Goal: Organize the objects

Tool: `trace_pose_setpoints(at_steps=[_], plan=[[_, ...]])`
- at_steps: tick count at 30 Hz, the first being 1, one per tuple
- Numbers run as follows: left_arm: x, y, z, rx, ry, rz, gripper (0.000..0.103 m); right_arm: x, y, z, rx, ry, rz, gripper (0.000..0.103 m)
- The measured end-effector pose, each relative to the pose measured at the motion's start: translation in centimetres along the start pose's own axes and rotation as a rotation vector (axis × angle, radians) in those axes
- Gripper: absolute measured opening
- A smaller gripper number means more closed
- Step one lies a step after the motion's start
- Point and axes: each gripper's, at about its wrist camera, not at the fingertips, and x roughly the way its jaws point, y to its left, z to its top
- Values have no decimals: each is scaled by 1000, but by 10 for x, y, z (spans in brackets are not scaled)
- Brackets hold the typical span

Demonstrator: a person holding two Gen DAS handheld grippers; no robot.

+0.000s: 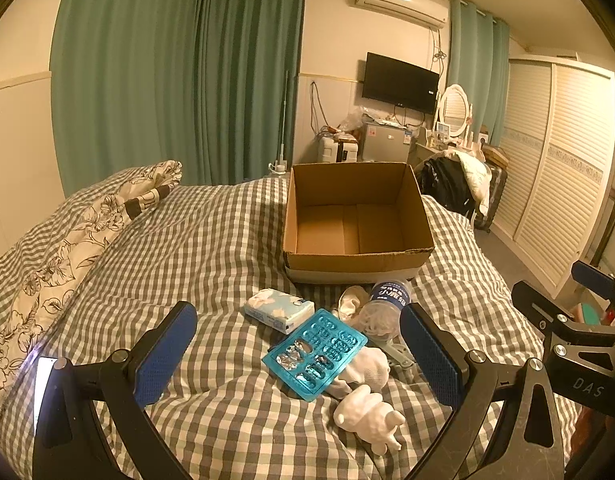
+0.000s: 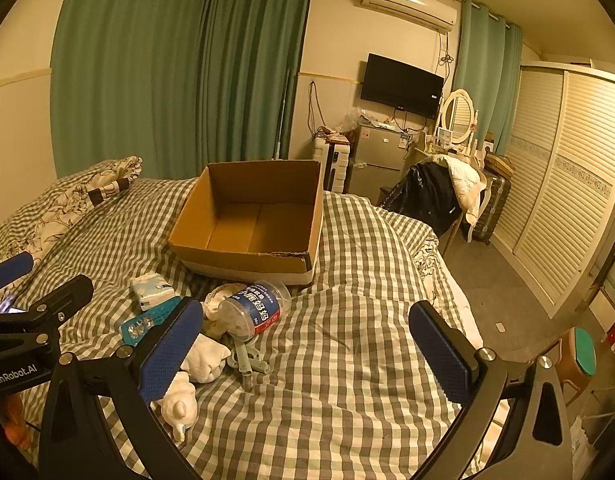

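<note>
An empty open cardboard box (image 1: pixel 357 222) (image 2: pixel 251 220) stands on the checked bed. In front of it lies a pile: a tissue pack (image 1: pixel 278 310) (image 2: pixel 151 290), a blue blister pack (image 1: pixel 314 354) (image 2: pixel 141 326), a clear jar with a blue label (image 1: pixel 383 308) (image 2: pixel 251 312), a rolled white sock (image 1: pixel 367 366) (image 2: pixel 205 356), a white figurine (image 1: pixel 367 420) (image 2: pixel 178 406) and a grey clip (image 2: pixel 247 360). My left gripper (image 1: pixel 303 356) is open and empty, hovering over the pile. My right gripper (image 2: pixel 307 348) is open and empty, just right of the pile.
A floral pillow (image 1: pixel 67 248) lies at the bed's left. A phone with a lit screen (image 1: pixel 41 380) lies by the left gripper. Beyond the bed stand a chair with clothes (image 2: pixel 439 192), a small fridge (image 2: pixel 377 156) and a wardrobe (image 2: pixel 567 184). The bed's edge drops off at the right.
</note>
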Motion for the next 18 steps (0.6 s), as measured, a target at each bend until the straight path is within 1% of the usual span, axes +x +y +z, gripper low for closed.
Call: trace_pose_setpoints(at_steps=[4,10,14,18], plan=[[-4,1,0,-8,-12,-25,103,-3,0,0,-2,-2,-5,103],[-9,2,0,-2,-16,-26,103,-8,1,1,-7,-7,-8,103],[-6,7,-3,4,16,-4,103,-10,5,0,-27,0,0,103],[3,15,-11,13,69,23,103,-6,12,-6,-39,33,21,103]])
